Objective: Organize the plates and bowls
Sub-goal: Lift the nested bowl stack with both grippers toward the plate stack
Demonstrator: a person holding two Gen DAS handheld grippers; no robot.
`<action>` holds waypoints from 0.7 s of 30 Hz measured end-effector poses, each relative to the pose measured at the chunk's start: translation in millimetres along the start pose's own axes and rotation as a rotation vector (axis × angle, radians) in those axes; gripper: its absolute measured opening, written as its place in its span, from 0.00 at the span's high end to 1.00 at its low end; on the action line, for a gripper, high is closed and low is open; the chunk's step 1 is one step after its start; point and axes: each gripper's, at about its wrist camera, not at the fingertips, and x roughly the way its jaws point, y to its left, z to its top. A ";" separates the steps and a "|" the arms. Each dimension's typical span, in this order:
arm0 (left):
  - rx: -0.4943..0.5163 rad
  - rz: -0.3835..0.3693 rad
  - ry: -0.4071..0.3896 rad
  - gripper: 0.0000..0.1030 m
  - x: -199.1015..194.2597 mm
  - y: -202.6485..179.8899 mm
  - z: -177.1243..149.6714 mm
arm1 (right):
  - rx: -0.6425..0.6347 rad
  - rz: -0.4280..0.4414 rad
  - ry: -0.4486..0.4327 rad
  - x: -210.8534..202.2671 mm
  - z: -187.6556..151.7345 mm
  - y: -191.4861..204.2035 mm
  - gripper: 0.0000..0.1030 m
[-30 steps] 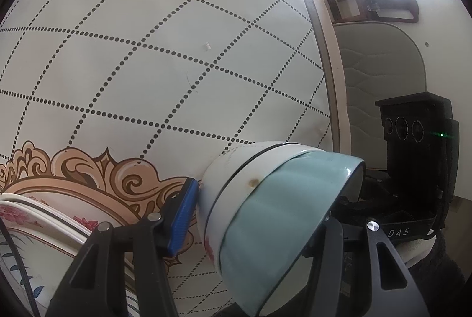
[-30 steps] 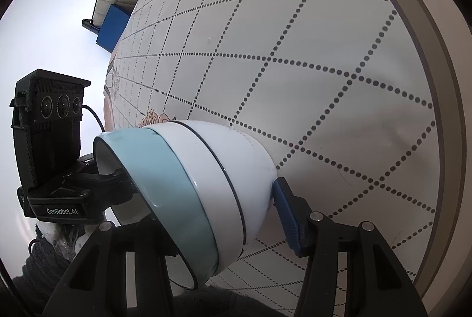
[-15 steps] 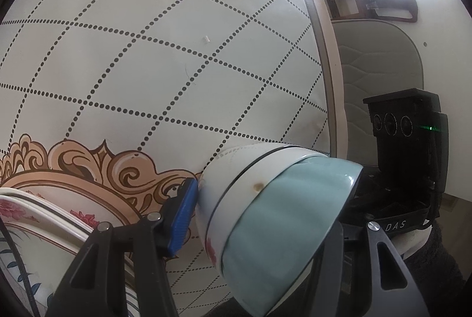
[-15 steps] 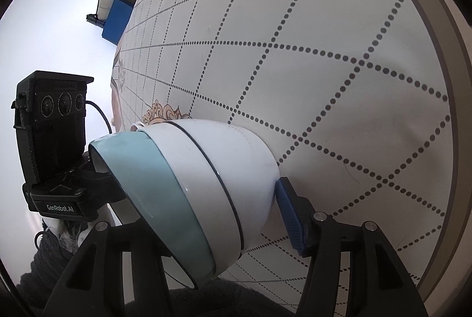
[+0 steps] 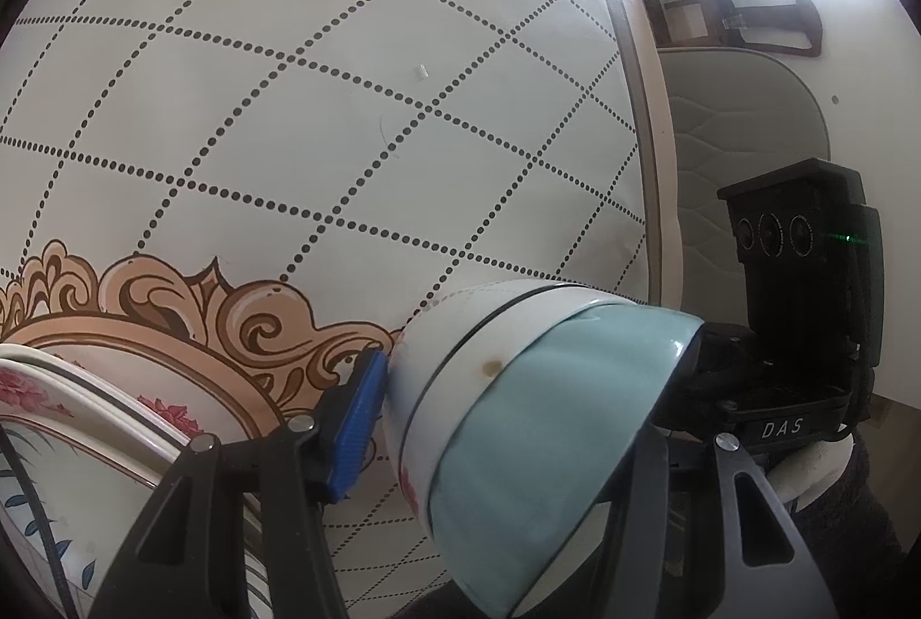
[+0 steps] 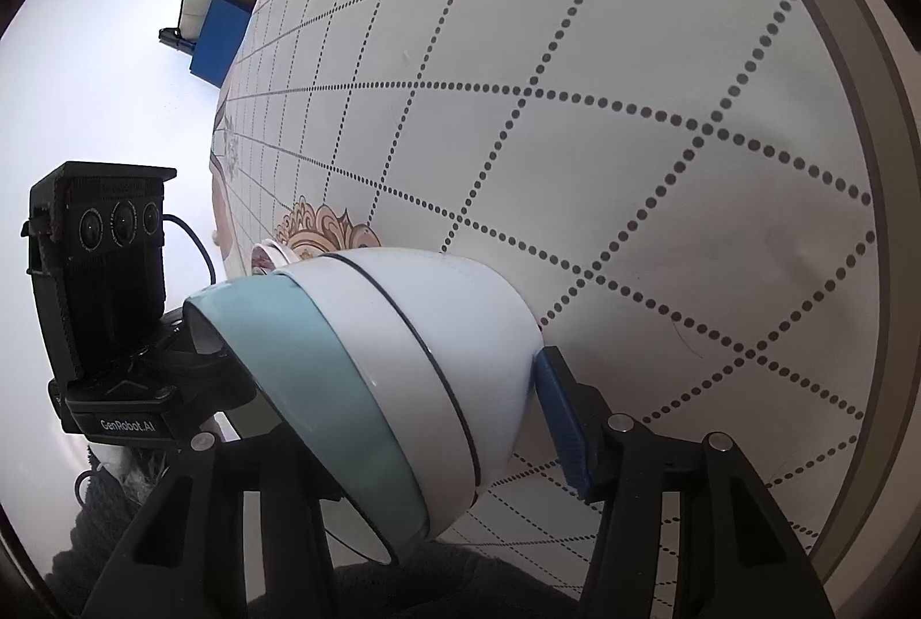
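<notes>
A stack of two nested bowls, a light blue bowl (image 5: 535, 452) sitting in a white bowl (image 5: 460, 331) with a thin dark line round it, is held tipped on its side above the bench (image 5: 299, 72), right near the bench's edge. The left gripper (image 5: 506, 452) is clamped across the stack: one blue-padded finger (image 5: 360, 423) is pressed against the white bowl's base, and the other black finger (image 5: 644, 492) is reached round the blue rim, so the fingers are pinching the stack rather than hanging loose.

Same story from the other side. The right gripper (image 6: 397, 423) is seen with its blue pad (image 6: 561, 423) against the white bowl (image 6: 455, 331), and the opposite finger (image 6: 270, 498) is tucked at the mouth of the blue bowl (image 6: 322, 388). It looks like a proper pinch too, though the contact at the rim is mostly hidden, so that bit can't be sworn to.

Each gripper's camera box is visible in the other's view, just beyond the bowl mouth.

The bench is covered with a white cloth printed with dotted diamond lines and a tan scroll pattern (image 5: 190, 308). A pile of floral plates (image 5: 63, 423) is seen at the lower left of the left view, just beside the left gripper. A padded chair (image 5: 742, 129) is parked past the bench edge.
</notes>
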 end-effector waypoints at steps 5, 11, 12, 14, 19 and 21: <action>0.045 0.025 0.009 0.49 -0.5 1.1 -4.3 | -0.065 -0.061 0.008 2.1 -2.2 9.7 0.44; 0.002 -0.021 0.003 0.49 -0.7 7.4 -5.6 | -0.007 0.050 0.011 10.4 -8.3 -8.9 0.38; 0.001 -0.015 0.002 0.49 -0.7 6.6 -5.9 | -0.017 0.049 0.007 11.7 -10.4 -7.0 0.39; 0.011 0.007 0.000 0.48 -0.4 2.4 -7.0 | -0.036 0.029 0.003 13.1 -12.1 -2.1 0.39; -0.001 0.003 -0.002 0.48 -1.8 2.5 -3.6 | -0.023 0.035 -0.019 13.0 -13.2 -2.9 0.39; -0.001 0.005 -0.006 0.49 -2.2 1.3 -4.3 | -0.031 0.034 -0.020 11.9 -13.1 -3.2 0.39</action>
